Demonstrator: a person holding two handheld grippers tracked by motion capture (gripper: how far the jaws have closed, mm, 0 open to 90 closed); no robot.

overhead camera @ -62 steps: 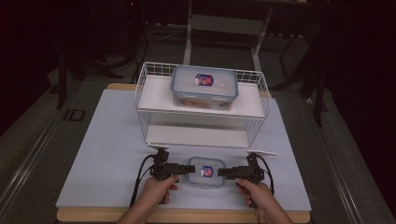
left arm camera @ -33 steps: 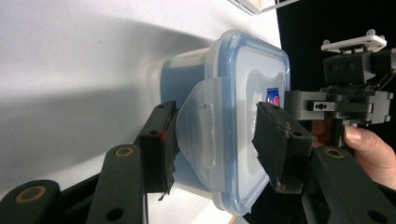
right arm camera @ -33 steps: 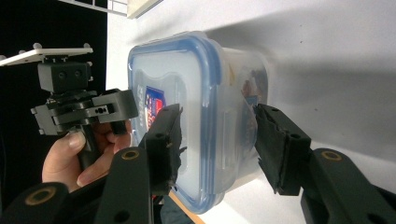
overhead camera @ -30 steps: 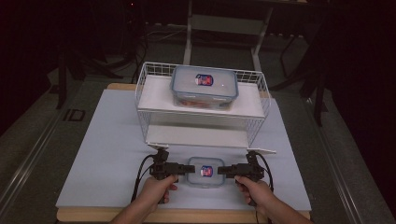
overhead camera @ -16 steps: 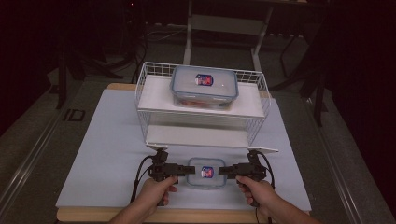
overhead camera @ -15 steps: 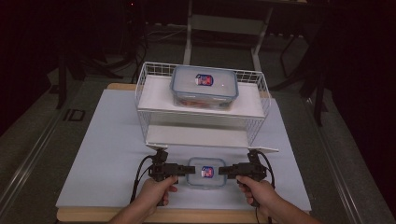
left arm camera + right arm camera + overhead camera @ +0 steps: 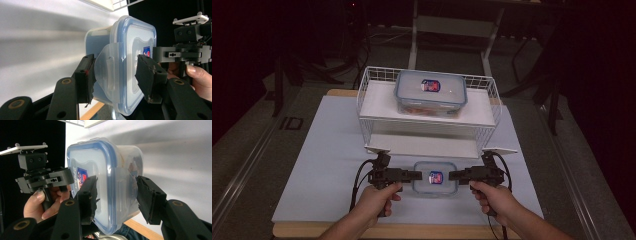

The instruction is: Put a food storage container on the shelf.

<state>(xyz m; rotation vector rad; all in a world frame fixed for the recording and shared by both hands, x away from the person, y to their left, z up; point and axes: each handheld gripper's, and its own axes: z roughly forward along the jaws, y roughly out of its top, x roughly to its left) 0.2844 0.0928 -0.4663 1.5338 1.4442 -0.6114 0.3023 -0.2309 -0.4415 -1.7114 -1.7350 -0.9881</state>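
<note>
High view: small lidded container (image 7: 435, 178) sits low over the front of the white desk (image 7: 322, 165), held between both grippers, just in front of the wire rack (image 7: 367, 117). Left gripper (image 7: 414, 175) clamps its left end, right gripper (image 7: 456, 175) its right end. A second, larger container (image 7: 430, 93) sits on the rack's top shelf (same blue-rimmed type).

Left gripper view adds grip detail: left gripper (image 7: 115, 72) pads bear on the lid's side latch flap and lid top, jaws pressing on the container (image 7: 125, 62). Right gripper view: right gripper (image 7: 116, 192) is closed on the opposite latch end of the container (image 7: 100, 177), one pad on the lid, one on the base wall.

Container look: clear plastic body, translucent lid with blue seal rim, red-blue label on lid centre. Right gripper view shows dark contents through the wall; can't tell what they are.
</note>
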